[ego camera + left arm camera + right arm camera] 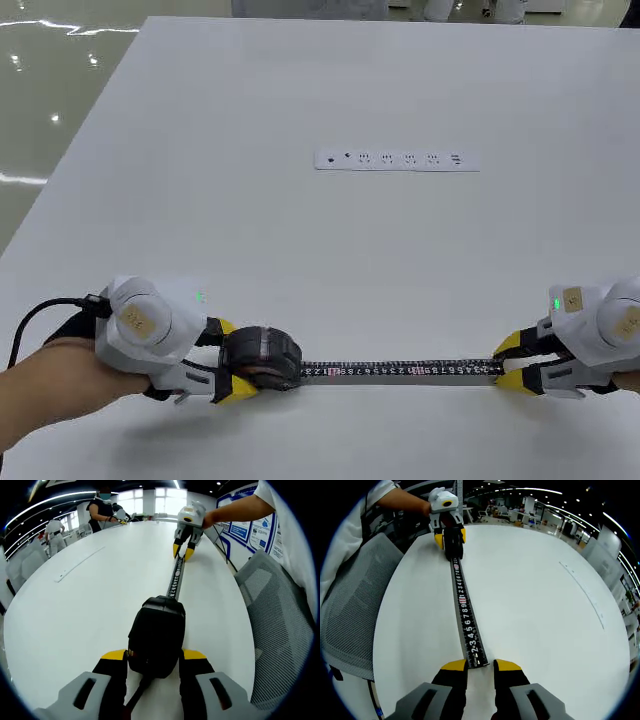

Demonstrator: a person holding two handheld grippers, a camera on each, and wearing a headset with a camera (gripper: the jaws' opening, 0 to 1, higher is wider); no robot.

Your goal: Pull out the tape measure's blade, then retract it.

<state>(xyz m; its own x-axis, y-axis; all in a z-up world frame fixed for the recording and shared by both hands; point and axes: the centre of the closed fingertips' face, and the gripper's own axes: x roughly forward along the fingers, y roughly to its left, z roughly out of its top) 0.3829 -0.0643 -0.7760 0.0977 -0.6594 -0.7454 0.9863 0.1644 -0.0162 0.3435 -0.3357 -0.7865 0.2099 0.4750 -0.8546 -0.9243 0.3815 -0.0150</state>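
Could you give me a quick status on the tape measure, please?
Left gripper shut on tape measure case. Blade out, flat on table; tip between right gripper fingers, grip unclear. Nothing blocking.

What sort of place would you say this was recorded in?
Probably an open-plan office or lab: a large white table with a power strip on it, a mesh office chair beside it, posters on the wall, and other people at the far end.

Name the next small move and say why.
Likely begin retracting: ease the right gripper toward the left gripper. The numbered metal blade lies stretched across the white table, its tip at the right jaws, while the left jaws clamp the black tape measure case.
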